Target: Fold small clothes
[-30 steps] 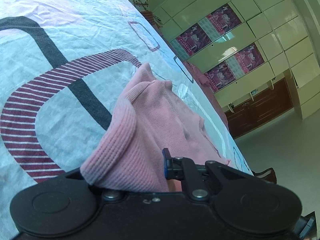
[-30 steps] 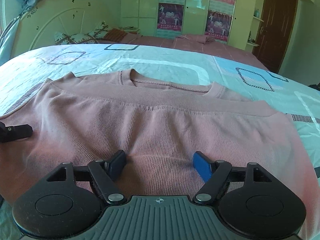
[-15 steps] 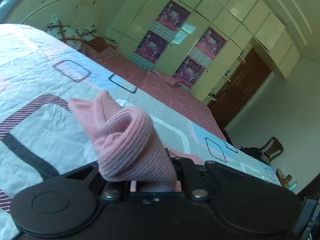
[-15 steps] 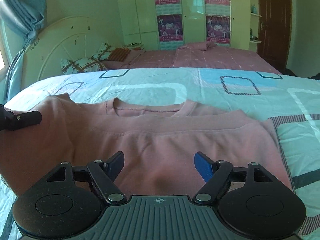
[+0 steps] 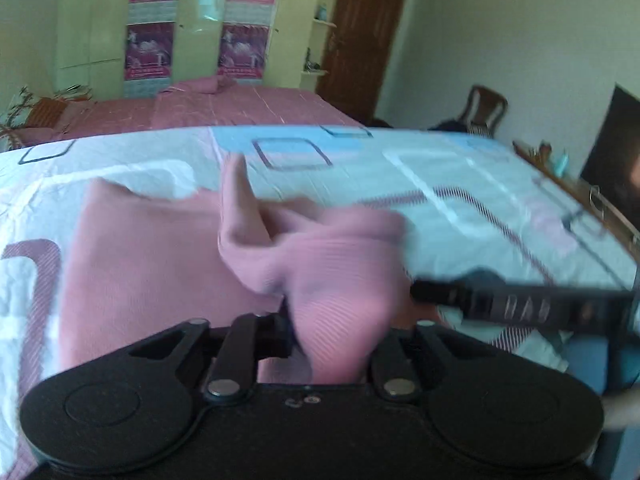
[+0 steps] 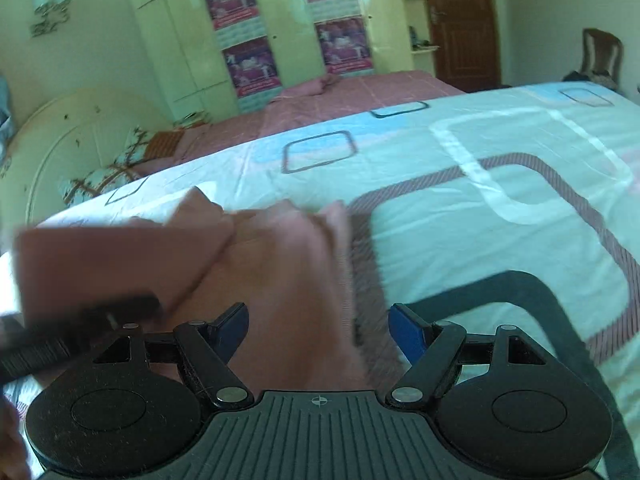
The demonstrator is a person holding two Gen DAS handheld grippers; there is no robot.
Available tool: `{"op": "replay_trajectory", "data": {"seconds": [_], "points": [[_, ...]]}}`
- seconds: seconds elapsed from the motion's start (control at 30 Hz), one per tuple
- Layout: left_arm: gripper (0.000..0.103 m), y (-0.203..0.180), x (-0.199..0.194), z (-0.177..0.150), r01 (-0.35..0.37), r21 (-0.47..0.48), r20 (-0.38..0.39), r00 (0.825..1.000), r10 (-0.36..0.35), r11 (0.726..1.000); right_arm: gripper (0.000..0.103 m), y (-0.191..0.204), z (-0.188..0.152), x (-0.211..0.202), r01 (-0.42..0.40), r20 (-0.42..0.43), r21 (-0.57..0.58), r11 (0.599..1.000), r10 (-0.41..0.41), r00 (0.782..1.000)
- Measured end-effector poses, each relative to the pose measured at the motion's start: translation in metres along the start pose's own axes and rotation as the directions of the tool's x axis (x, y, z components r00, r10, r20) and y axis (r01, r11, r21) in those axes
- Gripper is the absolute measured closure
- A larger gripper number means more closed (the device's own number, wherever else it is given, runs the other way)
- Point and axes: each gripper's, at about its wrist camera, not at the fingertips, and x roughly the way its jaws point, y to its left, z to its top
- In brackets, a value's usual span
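One pink sweater [image 5: 160, 264] lies on one bed [image 5: 460, 184]. Four posters [image 6: 248, 64] hang upper centre, one wooden door [image 6: 460, 20] and one chair [image 6: 600, 52] stand upper right.

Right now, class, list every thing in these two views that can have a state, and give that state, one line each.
Pink knit sweater: partly folded, one ribbed end lifted off the bed.
Left gripper: jaws opening, ribbed pink cloth between them.
Right gripper: open, holding nothing, over the sweater's edge.
Patterned bedsheet: spread flat, lightly creased.
Brown wooden door: closed.
Pale green wardrobe doors: closed.
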Motion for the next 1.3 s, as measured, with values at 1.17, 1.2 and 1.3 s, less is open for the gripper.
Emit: {"op": "replay_trajectory", "data": {"seconds": [1.17, 1.2, 1.3], "points": [[0.041, 0.096, -0.074, -0.025, -0.205, -0.216, 0.051, 0.974, 0.221, 0.955, 0.076, 0.01, 0.025, 0.059, -0.295, -0.114, 0.193, 0.936, 0.32, 0.94], [0.041, 0.098, -0.074, -0.024, -0.203, -0.215, 0.05, 0.975, 0.219, 0.955, 0.062, 0.009, 0.027, 0.057, -0.292, -0.098, 0.181, 0.939, 0.313, 0.945], [0.041, 0.1, -0.073, -0.023, -0.193, -0.216, 0.052, 0.977, 0.209, 0.957, 0.039, 0.012, 0.033, 0.064, -0.298, -0.111, 0.154, 0.942, 0.316, 0.942]]}}
